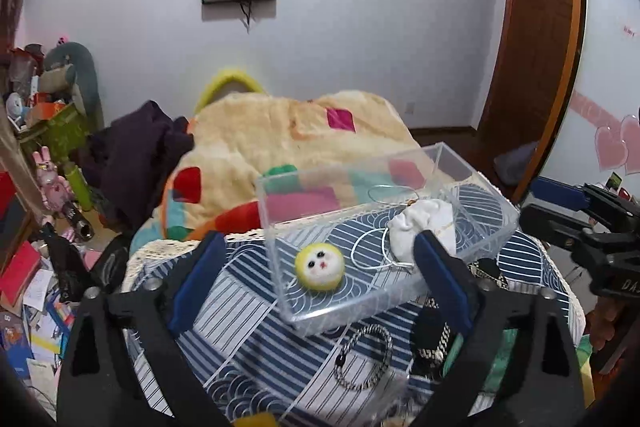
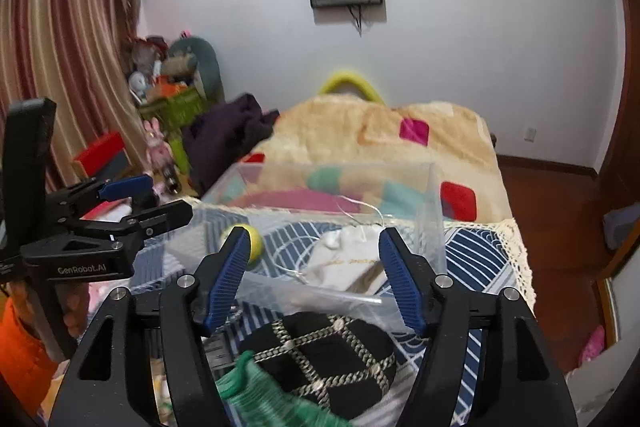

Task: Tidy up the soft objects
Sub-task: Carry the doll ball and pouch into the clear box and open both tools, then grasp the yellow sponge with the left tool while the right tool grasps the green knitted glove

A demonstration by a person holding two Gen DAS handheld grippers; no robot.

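A clear plastic box [image 1: 476, 227] stands on the blue-and-white patterned cloth [image 1: 240, 291]. Inside lie a round yellow plush face [image 1: 319, 266] and a white drawstring pouch [image 1: 420, 227]. My left gripper [image 1: 320, 259] is open and empty, its fingers either side of the box's near corner. My right gripper [image 2: 312, 251] is open and empty, just in front of the box [image 2: 428, 203], with the pouch [image 2: 344, 263] and yellow plush [image 2: 256, 241] beyond. A black quilted pouch [image 2: 320, 351] and green knit item [image 2: 272, 395] lie below it.
A black braided cord loop [image 1: 366, 357] and a chain-trimmed black item [image 1: 434, 341] lie in front of the box. A beige patchwork blanket [image 1: 280, 139] covers the bed behind. Clutter and toys [image 1: 48, 187] fill the left floor. A wooden door [image 1: 532, 39] is right.
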